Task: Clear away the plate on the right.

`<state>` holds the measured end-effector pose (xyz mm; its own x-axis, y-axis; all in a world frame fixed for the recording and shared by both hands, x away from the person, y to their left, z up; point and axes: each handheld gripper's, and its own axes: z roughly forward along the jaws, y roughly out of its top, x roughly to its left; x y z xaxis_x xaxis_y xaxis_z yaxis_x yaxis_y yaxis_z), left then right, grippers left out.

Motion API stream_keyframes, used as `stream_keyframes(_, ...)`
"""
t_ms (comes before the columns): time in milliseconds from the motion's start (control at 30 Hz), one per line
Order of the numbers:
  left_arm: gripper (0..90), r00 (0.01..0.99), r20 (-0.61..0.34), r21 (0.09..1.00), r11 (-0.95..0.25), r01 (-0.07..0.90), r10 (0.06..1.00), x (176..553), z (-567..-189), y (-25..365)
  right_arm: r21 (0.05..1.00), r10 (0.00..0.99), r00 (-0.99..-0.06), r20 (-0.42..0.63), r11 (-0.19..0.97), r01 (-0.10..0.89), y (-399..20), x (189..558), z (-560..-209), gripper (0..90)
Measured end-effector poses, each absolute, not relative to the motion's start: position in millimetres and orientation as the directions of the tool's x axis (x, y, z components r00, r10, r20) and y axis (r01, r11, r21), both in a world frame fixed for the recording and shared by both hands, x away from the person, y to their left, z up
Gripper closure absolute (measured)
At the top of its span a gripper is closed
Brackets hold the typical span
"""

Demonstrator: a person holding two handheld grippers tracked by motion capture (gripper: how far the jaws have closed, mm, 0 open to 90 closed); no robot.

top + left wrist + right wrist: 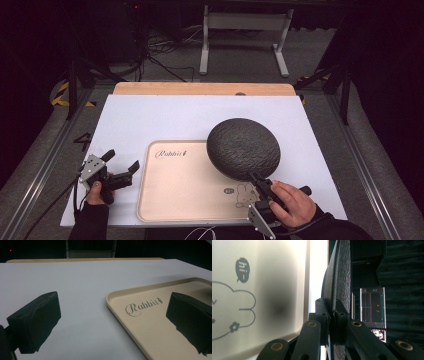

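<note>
Gripping the dark textured plate by its near rim, the right gripper has its jaws clamped tight on the edge and holds the plate over the far right corner of the beige tray, partly past it above the white table. The plate appears rigid, moderately heavy and breakable; its rough surface should resist slipping. A rim hold leaves it cantilevered, so keep it level. The left gripper rests open beside the tray, holding nothing.

Your right gripper clamps dark round plate rim over beige tray; left gripper gapes left of tray.
</note>
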<state>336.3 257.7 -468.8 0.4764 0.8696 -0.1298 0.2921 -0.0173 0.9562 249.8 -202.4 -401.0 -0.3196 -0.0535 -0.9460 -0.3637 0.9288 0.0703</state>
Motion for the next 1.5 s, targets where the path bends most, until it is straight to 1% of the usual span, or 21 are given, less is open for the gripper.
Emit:
stream_keyframes(767, 0.2, 0.476, -0.106, 0.957, -0.040, 0.286, 0.873, 335, -469, 255, 0.052, -0.107, -0.317, -0.942, 0.888, -0.457, -167, 251, -402, 85.3)
stream_keyframes(1500, 0.3, 0.476, -0.107, 0.956, -0.041, 0.290, 0.873, 335, -469, 255, 0.071, -0.120, -0.326, -0.938, 0.852, -0.519, -134, 250, -411, 84.6)
